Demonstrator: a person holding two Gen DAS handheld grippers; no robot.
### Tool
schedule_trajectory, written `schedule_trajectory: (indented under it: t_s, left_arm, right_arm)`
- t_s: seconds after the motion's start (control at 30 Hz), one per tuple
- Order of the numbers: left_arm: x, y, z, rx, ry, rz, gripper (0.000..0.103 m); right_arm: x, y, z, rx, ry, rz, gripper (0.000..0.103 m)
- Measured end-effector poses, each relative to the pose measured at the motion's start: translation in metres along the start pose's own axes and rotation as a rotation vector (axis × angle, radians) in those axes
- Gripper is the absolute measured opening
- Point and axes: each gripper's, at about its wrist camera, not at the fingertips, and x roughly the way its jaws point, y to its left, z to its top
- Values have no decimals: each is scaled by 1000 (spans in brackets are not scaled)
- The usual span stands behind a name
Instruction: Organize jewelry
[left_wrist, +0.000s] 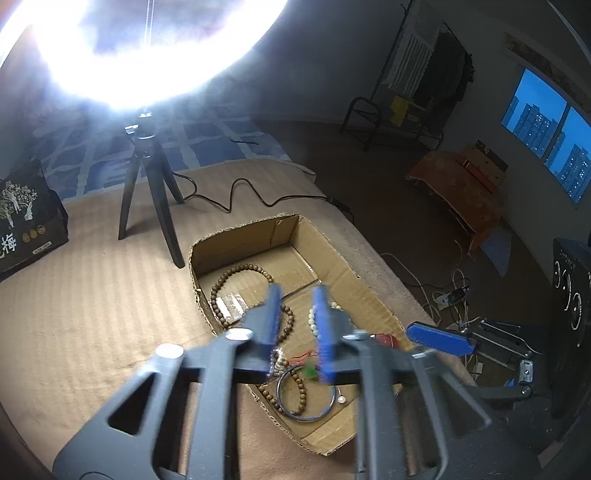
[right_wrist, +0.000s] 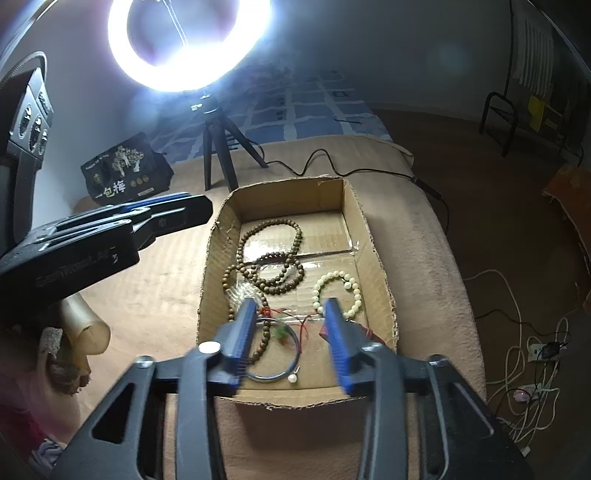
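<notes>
An open cardboard box (left_wrist: 280, 229) (right_wrist: 325, 195) lies on a beige blanket. It holds a long string of brown wooden beads (left_wrist: 236, 271) (right_wrist: 273, 223), a cream bead bracelet (right_wrist: 354, 291), a clear crystal bracelet (left_wrist: 231, 304) and a thin metal bangle (right_wrist: 273, 376) with a pearl end. A green pendant (right_wrist: 282, 334) on red cord is in there too. My left gripper (left_wrist: 296, 295) hovers open over the box's middle with nothing pinched. Above the near end of the box, over the pendant and bangle, my right gripper (right_wrist: 290, 306) also stands open and empty.
A ring light on a black tripod (left_wrist: 147, 192) (right_wrist: 218, 155) stands behind the box, its cable (left_wrist: 240, 192) trailing right. A black printed bag (left_wrist: 26, 218) (right_wrist: 125, 170) sits at the far left. The bed edge drops to a floor with cords (right_wrist: 517, 332) on the right.
</notes>
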Motion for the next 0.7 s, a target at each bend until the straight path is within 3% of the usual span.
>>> schedule_trajectory:
  t_s: [0.07, 0.13, 0.2, 0.7]
  left_arm:
    - [-3, 1, 0, -2, -21, 12, 50]
    - [-4, 1, 0, -3, -25, 18, 53]
    - [-4, 2, -1, -3, -24, 22, 57]
    - [-33, 12, -10, -18, -43, 56, 59]
  right_arm:
    - [0, 0, 0, -3, -3, -9, 49]
    - [-1, 1, 1, -8, -4, -26, 51]
    - [0, 2, 1, -7, -7, -46, 60]
    - [-20, 22, 1, -32, -48, -94, 64]
